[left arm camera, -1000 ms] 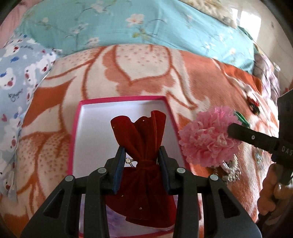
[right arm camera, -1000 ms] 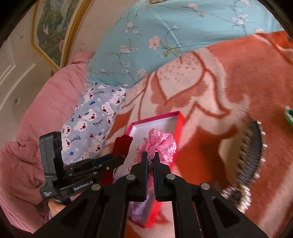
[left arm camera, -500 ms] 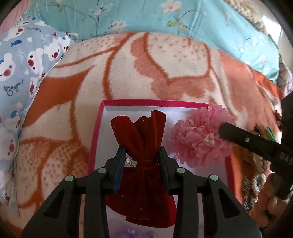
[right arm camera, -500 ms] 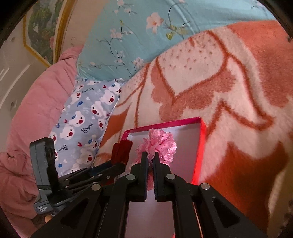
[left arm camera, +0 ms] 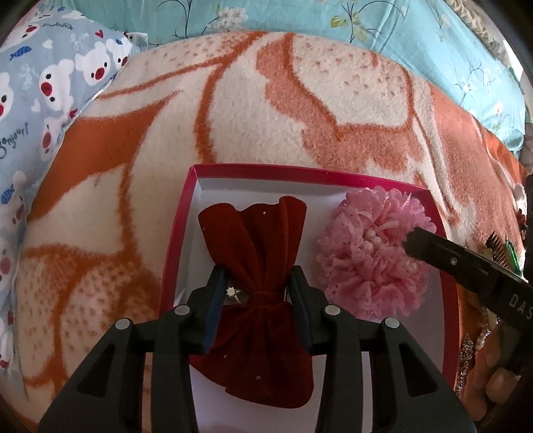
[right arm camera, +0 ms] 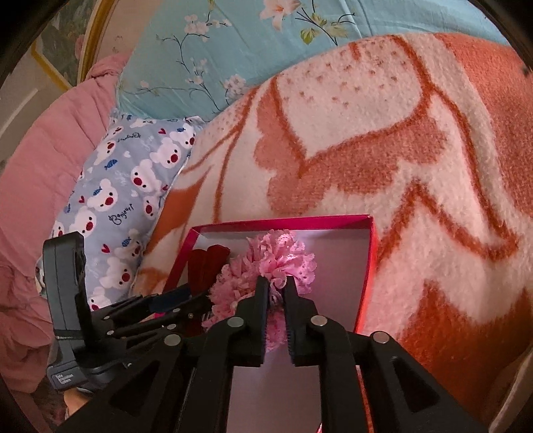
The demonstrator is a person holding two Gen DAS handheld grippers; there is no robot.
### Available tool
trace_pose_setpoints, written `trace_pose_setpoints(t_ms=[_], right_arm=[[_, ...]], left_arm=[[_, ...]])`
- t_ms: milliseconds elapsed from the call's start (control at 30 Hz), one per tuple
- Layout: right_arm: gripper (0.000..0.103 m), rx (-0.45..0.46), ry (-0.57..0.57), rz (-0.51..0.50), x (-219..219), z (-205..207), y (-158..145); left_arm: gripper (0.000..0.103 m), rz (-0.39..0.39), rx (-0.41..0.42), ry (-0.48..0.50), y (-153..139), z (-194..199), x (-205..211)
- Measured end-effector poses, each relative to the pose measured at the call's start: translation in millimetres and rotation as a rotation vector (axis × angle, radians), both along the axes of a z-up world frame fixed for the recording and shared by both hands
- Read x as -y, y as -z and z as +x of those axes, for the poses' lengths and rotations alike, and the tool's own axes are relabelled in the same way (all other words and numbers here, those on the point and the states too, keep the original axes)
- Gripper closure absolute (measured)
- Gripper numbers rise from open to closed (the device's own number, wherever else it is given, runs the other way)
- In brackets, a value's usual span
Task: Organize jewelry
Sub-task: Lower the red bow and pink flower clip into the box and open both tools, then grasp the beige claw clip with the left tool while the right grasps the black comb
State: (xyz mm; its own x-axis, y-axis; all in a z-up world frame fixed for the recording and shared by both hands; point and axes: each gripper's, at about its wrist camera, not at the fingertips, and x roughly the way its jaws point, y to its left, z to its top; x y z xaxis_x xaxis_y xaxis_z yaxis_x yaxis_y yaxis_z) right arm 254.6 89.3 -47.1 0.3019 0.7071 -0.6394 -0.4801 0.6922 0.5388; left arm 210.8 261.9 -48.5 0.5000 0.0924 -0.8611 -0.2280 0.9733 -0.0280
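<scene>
A pink-rimmed box [left arm camera: 186,213] with a white inside lies on the orange and cream blanket. My left gripper [left arm camera: 258,293] is shut on the tied neck of a dark red velvet pouch [left arm camera: 256,239], held over the box's left half. A small ring sits by the left finger. My right gripper [right arm camera: 275,289] is shut on a pink frilly flower hair piece [right arm camera: 266,259], held over the box [right arm camera: 366,259]. In the left wrist view the flower [left arm camera: 369,259] sits over the box's right half, with the right gripper's finger [left arm camera: 443,256] coming in from the right.
A bear-print pillow [left arm camera: 43,86] lies left of the box and a light blue floral quilt [left arm camera: 299,16] lies behind. A comb and other jewelry pieces [left arm camera: 496,253] lie on the blanket right of the box. A pink quilt [right arm camera: 36,186] is at far left.
Both grippers moved closer to the box with their loads. The flower went from right of the box to over its right half. The pouch stays in the left gripper.
</scene>
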Motion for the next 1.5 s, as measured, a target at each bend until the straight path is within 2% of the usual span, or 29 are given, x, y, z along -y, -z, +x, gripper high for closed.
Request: trace_pose_setpoints(t_ms=[100,267,333,433,567,767,967,1233,1367,1500], right_arm=[[0.072,0.005,0.007,-0.002,2.0,-0.2,-1.1],[0.071,0.024,0.004,-0.008,3.3,-2.2,-7.4],[0.064,0.032,0.002,-0.008,4.7,-3.8,-10.9],[0.057,0.039,0.007,0.006,10.3,-8.0,-16.7],[0.056,0.035,0.026,0.031,25.8,-16.4,-23.1],[0.056,0.030,0.052,0.048,57.3,-31.9,-27.8],[0.056,0.035,0.127,0.052,102.3,-44.3,-33.8],[0.056,0.084,0.287,-0.009,175.0,-56.9,-41.4],[0.056,0.071,0.329,-0.072,193.8,-54.7,-30.3],[0.056,0.013,0.328,-0.128,201.3,-48.4,-7.7]], left_arm=[[0.061,0.005,-0.008,-0.002,-0.6,-0.2,1.5],[0.044,0.002,-0.018,-0.005,-2.2,0.6,1.8],[0.033,-0.004,-0.016,-0.009,-5.4,-1.4,1.3],[0.027,0.016,-0.003,-0.010,-14.0,-7.5,2.8],[0.026,0.029,0.022,0.000,-25.6,-17.0,6.3],[0.026,0.005,0.063,-0.002,-42.3,-38.0,14.0],[0.026,-0.040,0.115,0.028,-62.9,-54.4,37.0],[0.025,-0.077,0.139,0.124,-76.5,-56.4,86.9],[0.024,-0.095,0.128,0.166,-73.4,-51.2,112.7],[0.024,-0.099,0.110,0.204,-69.1,-45.5,138.6]])
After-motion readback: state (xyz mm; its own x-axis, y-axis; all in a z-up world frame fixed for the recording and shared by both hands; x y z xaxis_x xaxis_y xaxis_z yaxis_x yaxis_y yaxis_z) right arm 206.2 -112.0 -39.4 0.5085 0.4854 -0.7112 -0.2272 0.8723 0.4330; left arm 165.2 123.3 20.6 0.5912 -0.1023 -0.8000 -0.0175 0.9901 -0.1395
